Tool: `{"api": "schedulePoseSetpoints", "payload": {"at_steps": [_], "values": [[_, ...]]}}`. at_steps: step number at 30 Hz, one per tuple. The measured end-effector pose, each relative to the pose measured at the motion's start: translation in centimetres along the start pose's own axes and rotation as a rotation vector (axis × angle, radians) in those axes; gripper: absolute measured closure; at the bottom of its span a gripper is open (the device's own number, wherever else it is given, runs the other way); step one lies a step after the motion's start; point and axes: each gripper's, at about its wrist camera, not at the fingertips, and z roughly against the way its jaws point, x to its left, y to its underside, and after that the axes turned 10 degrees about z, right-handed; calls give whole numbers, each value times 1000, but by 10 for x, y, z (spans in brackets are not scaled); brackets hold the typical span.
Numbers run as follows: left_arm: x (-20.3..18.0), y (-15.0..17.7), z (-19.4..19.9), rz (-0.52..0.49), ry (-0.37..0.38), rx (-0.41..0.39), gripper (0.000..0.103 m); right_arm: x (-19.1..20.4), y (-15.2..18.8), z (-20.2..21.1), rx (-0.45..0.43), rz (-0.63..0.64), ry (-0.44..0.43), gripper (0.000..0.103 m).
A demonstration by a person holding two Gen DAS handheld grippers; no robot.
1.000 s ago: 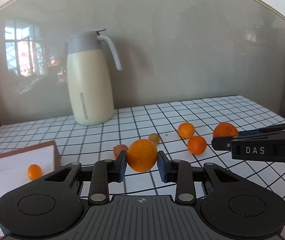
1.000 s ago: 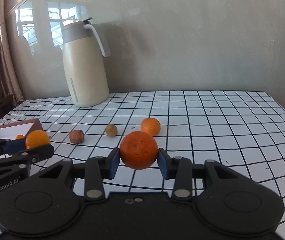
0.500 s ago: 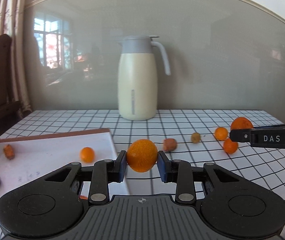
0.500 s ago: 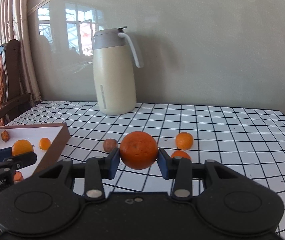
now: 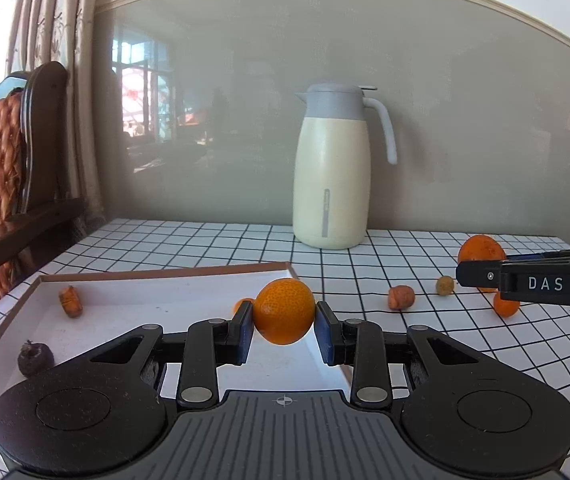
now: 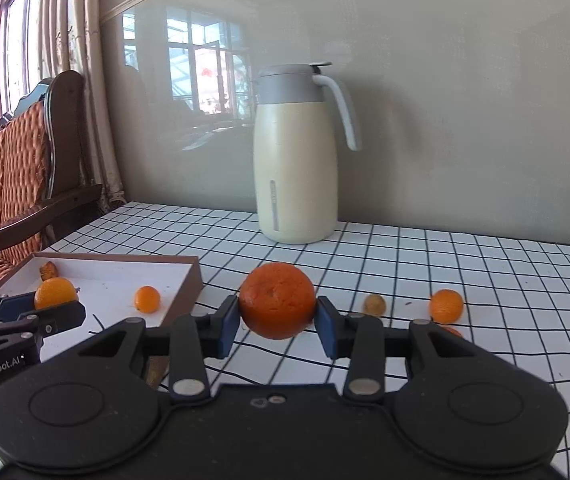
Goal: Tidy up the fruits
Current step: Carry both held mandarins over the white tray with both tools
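Gripping a small round orange fruit (image 5: 283, 311), the left tool (image 5: 283, 330) hovers over the shallow brown-walled white tray's (image 5: 165, 273) right edge; the right tool (image 6: 277, 326) clamps a larger orange (image 6: 277, 300) above the checkered tabletop (image 6: 485, 280).

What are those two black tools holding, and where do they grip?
Each holds one fruit, pinched at its sides. The left tool grips a small smooth orange citrus fruit; the right tool grips a larger, darker orange mandarin.
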Motion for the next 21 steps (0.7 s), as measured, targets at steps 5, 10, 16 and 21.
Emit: {"api": "schedulePoseSetpoints", "payload": {"at_steps": [5, 10, 16, 21], "values": [[17, -3, 2, 14, -16, -5, 70, 19, -5, -5, -5, 20, -25, 71], [35, -6, 4, 25, -39, -10, 70, 37, -11, -11, -9, 38, -49, 71], [59, -9, 5, 40, -79, -16, 70, 59, -17, -18, -13, 57, -86, 71], [80, -11, 7, 51, -117, -21, 70, 77, -21, -26, -15, 74, -114, 71]]}}
